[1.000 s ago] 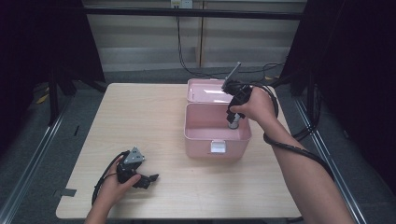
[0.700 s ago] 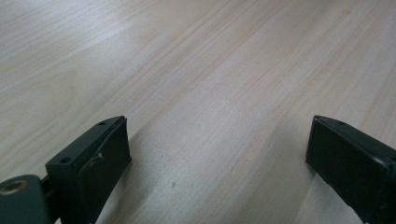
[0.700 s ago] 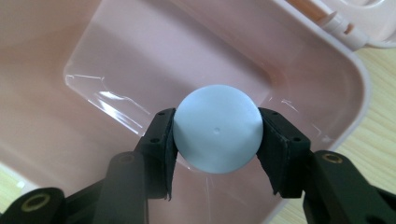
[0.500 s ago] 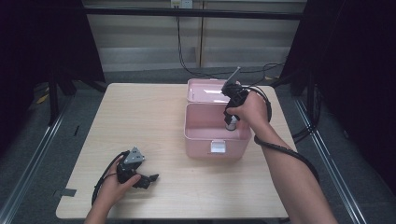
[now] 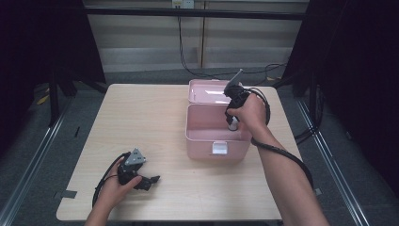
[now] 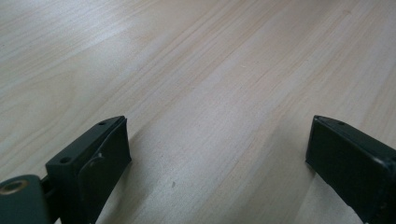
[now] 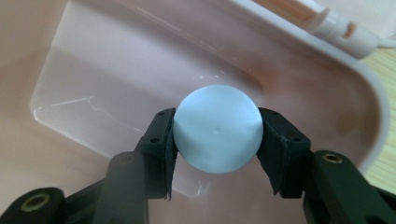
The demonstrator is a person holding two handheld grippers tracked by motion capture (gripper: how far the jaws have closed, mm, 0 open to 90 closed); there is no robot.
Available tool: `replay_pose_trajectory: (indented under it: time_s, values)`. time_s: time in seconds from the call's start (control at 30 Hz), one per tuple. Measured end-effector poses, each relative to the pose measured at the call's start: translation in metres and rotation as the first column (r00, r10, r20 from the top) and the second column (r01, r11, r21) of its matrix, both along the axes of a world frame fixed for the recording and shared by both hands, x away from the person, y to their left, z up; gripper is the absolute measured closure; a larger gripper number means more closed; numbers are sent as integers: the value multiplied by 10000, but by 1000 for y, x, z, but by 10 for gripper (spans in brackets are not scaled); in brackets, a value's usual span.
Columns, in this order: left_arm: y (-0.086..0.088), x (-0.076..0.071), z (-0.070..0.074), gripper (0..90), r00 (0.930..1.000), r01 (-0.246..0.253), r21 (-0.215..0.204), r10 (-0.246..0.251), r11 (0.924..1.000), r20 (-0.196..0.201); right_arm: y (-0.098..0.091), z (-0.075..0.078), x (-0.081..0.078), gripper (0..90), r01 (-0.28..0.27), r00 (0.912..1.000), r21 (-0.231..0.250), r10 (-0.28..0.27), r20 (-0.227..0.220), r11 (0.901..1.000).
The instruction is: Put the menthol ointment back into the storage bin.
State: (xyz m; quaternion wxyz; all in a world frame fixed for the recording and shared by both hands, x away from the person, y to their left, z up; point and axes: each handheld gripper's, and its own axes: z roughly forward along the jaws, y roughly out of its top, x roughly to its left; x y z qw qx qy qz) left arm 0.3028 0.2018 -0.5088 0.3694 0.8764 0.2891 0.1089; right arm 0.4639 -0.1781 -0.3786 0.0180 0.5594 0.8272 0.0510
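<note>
A pink box (image 5: 203, 140) stands open on the table's right half, its lid (image 5: 207, 92) lying flat behind it. My right gripper (image 5: 231, 123) points down into the box near its right wall, shut on a pale blue round object (image 7: 215, 128). Both black pads press its sides, and it hangs just above the box floor (image 7: 93, 79). In the high view that object (image 5: 232, 125) shows as a small pale piece under the hand. My left gripper (image 5: 149, 181) rests on the table at the front left, its jaws wide open (image 6: 217, 158) over bare wood.
The light wooden table (image 5: 141, 117) stretches wide between the box and the left hand. The box hinge and rim (image 7: 345, 32) lie beyond the held object. Black cables trail from both grippers. Dark frames and floor rails surround the table.
My right hand has sunk lower into the pink box with the pale blue object still gripped. The left hand and its gripper have stayed put.
</note>
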Motion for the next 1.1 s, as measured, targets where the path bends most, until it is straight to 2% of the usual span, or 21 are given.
replay_pose_trajectory:
  time_s: [0.1,0.23,0.33,0.67,0.9,1.1]
  values:
    - [0,0,0,57,10000,0,-1,0,10000,-7,0,-7,2,500,193,9998,328,-192,-34,9993]
    - [0,0,0,57,10000,-29,-3,29,10000,18,1,-11,3,500,268,9996,361,-270,50,9990]
    - [0,0,0,57,10000,8,3,-8,10000,-2,1,-16,4,501,439,9988,565,-449,171,9974]
    - [0,0,0,57,10000,-18,14,18,10000,10,1,-31,7,498,516,9986,535,-520,50,9972]
    - [0,0,0,56,10000,-2,-18,2,10000,9,5,-42,8,498,477,9987,550,-487,158,9973]
    - [0,0,0,55,10000,-6,13,6,10000,3,7,-44,9,501,419,9976,505,-446,538,9978]
